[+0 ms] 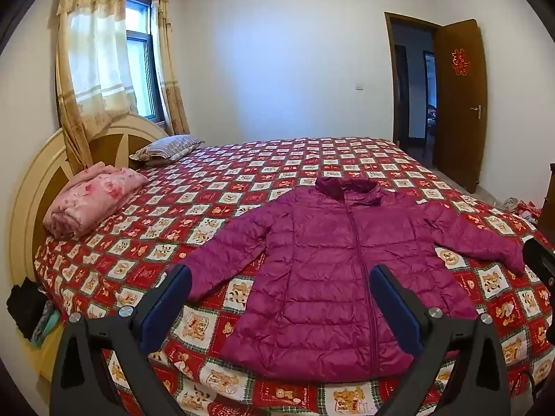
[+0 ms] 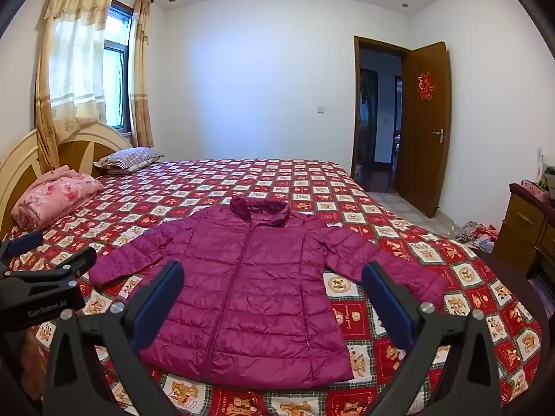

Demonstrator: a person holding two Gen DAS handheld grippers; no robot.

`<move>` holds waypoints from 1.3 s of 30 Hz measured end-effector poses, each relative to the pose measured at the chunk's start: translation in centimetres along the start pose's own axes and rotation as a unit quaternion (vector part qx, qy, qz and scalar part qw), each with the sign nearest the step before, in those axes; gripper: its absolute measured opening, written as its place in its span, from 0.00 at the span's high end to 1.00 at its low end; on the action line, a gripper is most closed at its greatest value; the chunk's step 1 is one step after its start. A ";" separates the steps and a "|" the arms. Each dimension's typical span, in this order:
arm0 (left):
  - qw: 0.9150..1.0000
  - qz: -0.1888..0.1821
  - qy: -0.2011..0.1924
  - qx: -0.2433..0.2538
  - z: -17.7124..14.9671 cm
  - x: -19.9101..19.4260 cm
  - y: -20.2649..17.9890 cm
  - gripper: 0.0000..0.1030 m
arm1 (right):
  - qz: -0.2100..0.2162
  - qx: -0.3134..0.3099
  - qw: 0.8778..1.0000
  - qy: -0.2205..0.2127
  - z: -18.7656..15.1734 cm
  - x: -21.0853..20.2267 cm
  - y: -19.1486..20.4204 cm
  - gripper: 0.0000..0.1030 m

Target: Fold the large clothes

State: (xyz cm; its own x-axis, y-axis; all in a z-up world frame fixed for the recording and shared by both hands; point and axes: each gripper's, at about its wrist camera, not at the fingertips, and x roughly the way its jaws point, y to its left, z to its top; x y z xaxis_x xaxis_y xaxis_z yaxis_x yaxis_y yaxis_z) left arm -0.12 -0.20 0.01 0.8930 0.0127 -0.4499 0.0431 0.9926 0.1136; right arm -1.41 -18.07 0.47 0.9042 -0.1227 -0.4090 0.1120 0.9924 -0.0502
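A magenta quilted puffer jacket lies flat, zipped, front up, on the red patterned bedspread, both sleeves spread out to the sides and the hem nearest me. It also shows in the right wrist view. My left gripper is open and empty, held above the jacket's lower left part. My right gripper is open and empty above the jacket's lower right part. The left gripper also appears at the left edge of the right wrist view.
A folded pink blanket and a striped pillow lie by the headboard on the left. A wooden dresser and clothes on the floor are to the right. An open door is at the back right.
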 end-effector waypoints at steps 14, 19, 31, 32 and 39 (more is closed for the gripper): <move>1.000 -0.001 0.007 -0.015 0.0 0.5 0.5 0.01 | 0.007 0.006 1.000 0.004 0.3 0.1 -0.1 0.00; 1.000 0.004 0.006 -0.012 0.2 0.8 0.5 0.01 | 0.008 0.006 1.000 0.005 0.1 0.3 -0.2 0.00; 1.000 0.005 0.004 -0.014 -0.1 0.5 0.7 0.01 | 0.009 0.005 1.000 0.014 -0.7 0.9 -0.2 0.00; 1.000 0.005 0.005 -0.013 0.0 0.5 0.7 0.01 | 0.010 0.006 1.000 0.015 -0.8 1.0 -0.2 0.00; 1.000 0.008 0.004 -0.017 0.0 0.7 1.0 0.01 | 0.009 0.006 1.000 0.018 -0.9 1.3 -0.2 0.00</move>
State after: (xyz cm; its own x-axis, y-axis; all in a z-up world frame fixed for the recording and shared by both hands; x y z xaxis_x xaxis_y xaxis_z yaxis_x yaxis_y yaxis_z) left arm 0.51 0.81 -0.19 0.8896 0.0287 -0.4558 0.0144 0.9958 0.0909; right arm -0.67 -18.40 -0.88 0.8908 -0.1036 -0.4423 0.1005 0.9945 -0.0304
